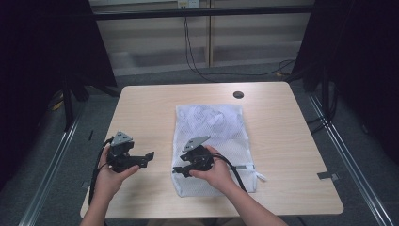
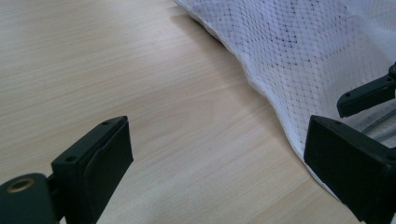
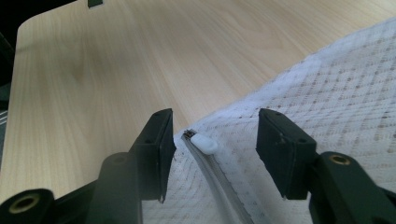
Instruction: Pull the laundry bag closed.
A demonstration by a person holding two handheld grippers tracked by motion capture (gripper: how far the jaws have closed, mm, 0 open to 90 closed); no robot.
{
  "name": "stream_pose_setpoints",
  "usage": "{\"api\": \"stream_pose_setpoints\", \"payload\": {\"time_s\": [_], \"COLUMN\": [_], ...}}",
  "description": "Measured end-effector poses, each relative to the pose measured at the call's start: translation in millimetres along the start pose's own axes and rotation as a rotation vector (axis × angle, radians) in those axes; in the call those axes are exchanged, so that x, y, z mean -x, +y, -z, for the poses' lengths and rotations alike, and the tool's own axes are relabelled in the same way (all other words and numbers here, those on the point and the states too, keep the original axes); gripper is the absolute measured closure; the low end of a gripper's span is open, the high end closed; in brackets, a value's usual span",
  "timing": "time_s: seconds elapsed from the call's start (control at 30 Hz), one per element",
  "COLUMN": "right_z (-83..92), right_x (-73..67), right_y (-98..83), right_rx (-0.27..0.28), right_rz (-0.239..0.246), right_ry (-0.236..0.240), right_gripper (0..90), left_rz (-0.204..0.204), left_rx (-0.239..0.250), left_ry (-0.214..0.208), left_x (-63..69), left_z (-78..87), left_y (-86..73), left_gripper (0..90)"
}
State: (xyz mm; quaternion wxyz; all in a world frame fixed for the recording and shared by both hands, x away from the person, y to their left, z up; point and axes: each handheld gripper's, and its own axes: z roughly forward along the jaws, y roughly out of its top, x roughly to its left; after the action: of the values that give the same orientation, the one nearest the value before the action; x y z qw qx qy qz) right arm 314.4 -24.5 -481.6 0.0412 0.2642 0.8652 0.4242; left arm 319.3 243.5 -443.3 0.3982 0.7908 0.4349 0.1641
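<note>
Mesh laundry bag (image 1: 214,141) looks light, soft and floppy to us; our right gripper (image 3: 212,149) has its jaws part-open around the white zipper pull (image 3: 204,143), the firmest hold, while our left gripper (image 2: 219,168) waits open beside the bag's edge

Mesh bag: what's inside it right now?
Through the mesh bag, crumpled white fabric shows bunched at the far end. What kind of item it is cannot be told, and the near half under the right gripper looks flat.
</note>
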Motion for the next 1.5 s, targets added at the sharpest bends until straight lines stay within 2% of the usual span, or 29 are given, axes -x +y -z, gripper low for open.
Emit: {"api": "stream_pose_setpoints", "payload": {"time_s": [0.27,0.43,0.6,0.9,1.13,1.37,1.43,1.5], "right_z": [-6.0,-11.0,-15.8,-23.7,-24.7,-25.6,-25.7,-25.6], "right_x": [-1.4,-0.8,-1.3,-5.1,-5.6,-5.7,-5.4,-5.5], "right_y": [-1.6,-3.0,-3.2,-4.3,-4.2,-4.7,-4.6,-4.3], "right_rx": [-0.025,-0.041,-0.045,-0.060,-0.067,-0.071,-0.074,-0.075], "right_rz": [-0.010,-0.010,-0.031,-0.017,-0.022,-0.036,-0.027,-0.048], "right_ry": [0.002,-0.009,-0.001,0.008,0.017,0.021,0.021,0.025], "right_gripper": [56.7,57.0,57.4,59.4,69.7,74.4,74.9,77.8], "left_rz": [0.004,0.001,-0.004,-0.002,-0.006,-0.004,-0.001,-0.004], "left_rx": [0.002,-0.001,-0.006,-0.001,-0.006,-0.007,-0.007,-0.011], "left_ry": [-0.001,-0.003,-0.002,0.002,0.000,0.006,0.007,0.004], "left_x": [1.4,1.4,1.3,0.9,1.0,0.5,0.6,0.0], "left_z": [-1.6,-2.2,-2.6,-2.0,-2.7,-3.0,-3.0,-2.8], "left_y": [-0.3,-0.4,-0.6,-0.6,-0.7,-0.9,-0.9,-0.9], "left_gripper": [7.7,7.7,7.7,7.9,8.0,8.1,8.1,8.2]}}
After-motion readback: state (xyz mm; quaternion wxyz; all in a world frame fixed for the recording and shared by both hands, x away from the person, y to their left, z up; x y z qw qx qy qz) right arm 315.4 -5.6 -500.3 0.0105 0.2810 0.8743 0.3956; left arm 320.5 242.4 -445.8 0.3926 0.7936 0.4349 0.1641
